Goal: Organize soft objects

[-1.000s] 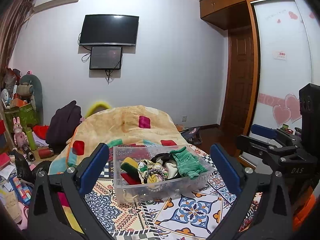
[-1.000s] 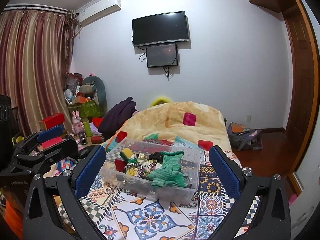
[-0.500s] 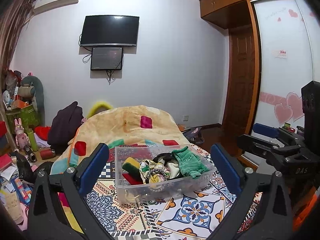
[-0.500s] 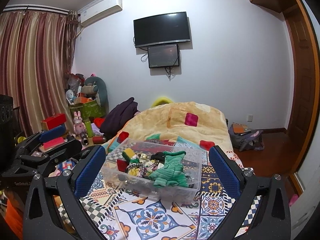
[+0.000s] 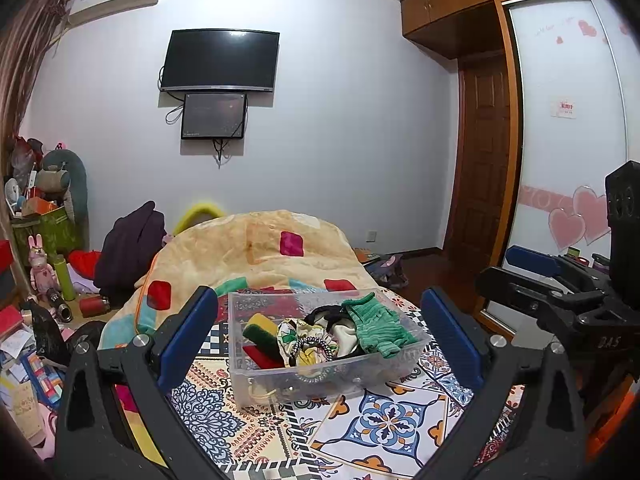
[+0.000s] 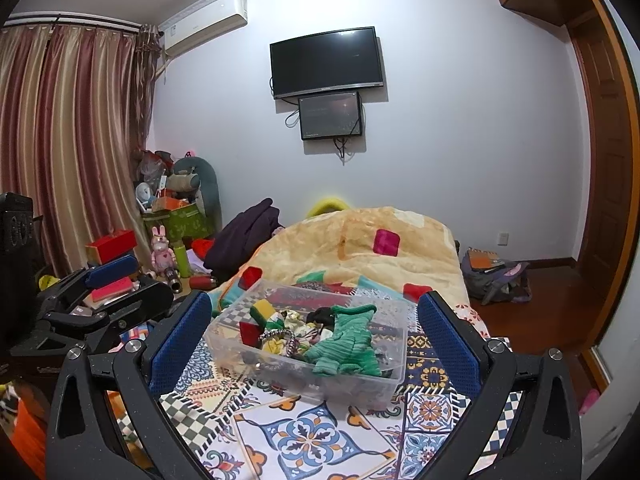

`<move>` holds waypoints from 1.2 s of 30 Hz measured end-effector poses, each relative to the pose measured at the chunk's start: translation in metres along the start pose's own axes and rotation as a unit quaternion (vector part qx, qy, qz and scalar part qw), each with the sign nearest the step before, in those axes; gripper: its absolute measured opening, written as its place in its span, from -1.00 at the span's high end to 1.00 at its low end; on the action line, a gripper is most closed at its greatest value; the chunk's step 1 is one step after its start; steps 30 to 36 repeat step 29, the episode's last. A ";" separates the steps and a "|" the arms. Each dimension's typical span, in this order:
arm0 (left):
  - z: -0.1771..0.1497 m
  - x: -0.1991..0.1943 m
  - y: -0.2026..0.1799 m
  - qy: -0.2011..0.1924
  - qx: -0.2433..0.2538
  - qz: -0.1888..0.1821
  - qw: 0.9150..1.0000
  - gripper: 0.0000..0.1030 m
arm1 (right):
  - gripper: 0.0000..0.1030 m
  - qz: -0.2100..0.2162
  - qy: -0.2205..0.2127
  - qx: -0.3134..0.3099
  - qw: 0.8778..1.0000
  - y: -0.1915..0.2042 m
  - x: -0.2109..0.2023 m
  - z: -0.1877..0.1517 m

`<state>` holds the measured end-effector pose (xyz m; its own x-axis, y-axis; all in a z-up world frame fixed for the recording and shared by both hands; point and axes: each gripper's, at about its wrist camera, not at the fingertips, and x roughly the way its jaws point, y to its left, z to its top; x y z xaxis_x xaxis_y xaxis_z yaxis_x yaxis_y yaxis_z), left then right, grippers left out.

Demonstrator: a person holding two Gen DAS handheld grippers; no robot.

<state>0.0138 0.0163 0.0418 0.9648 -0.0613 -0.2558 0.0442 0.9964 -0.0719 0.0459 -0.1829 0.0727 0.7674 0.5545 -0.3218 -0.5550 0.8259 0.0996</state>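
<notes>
My left hand-held gripper (image 5: 320, 332) hangs released, its blue pads spread wide on either side of the clear plastic bin (image 5: 256, 380) and touching nothing. The bin sits on the patterned bed cover (image 5: 384, 420), holding a yellow-and-green sponge (image 5: 260, 326), a floral scrunchie (image 5: 296, 334) and a green knit piece (image 5: 376, 326) draped over its right rim. My right hand-held gripper (image 6: 316, 336) is likewise released and empty, apart from the bin.
</notes>
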 end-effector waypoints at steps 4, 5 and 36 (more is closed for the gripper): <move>0.000 0.000 0.000 -0.001 0.000 -0.001 1.000 -0.99 | -1.00 0.001 0.000 0.000 1.000 0.000 0.000 0.000; 0.000 -0.001 0.000 -0.002 0.000 -0.001 1.000 -0.99 | -1.00 0.001 0.000 0.000 1.000 0.000 0.000 0.000; 0.000 0.000 -0.002 0.012 -0.006 -0.012 1.000 -1.00 | -1.00 0.000 0.003 0.001 1.000 0.001 0.001 -0.002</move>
